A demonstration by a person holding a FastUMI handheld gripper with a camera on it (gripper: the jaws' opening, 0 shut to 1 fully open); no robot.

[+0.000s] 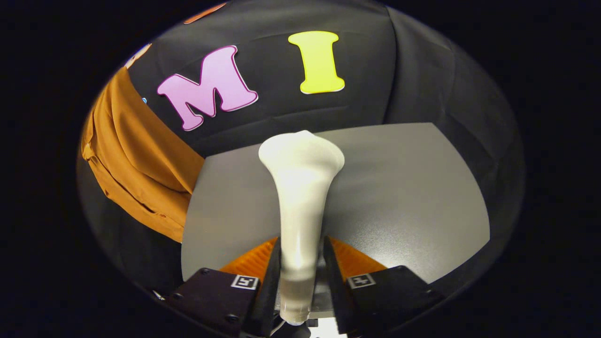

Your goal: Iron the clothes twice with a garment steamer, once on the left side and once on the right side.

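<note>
Grasping the garment steamer [300, 188] lengthwise, the hand-held gripper [300, 272] has the orange garment [136, 159] hanging off the bench's [404, 188] far-left corner.

the garment steamer [300, 188] looks smooth, glossy plastic, the orange garment [136, 159] soft matt cloth, the grey table [404, 188] finely matt.

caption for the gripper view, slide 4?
Gripper shut on the white garment steamer over the grey table, orange garment hanging beyond to the left.
</note>
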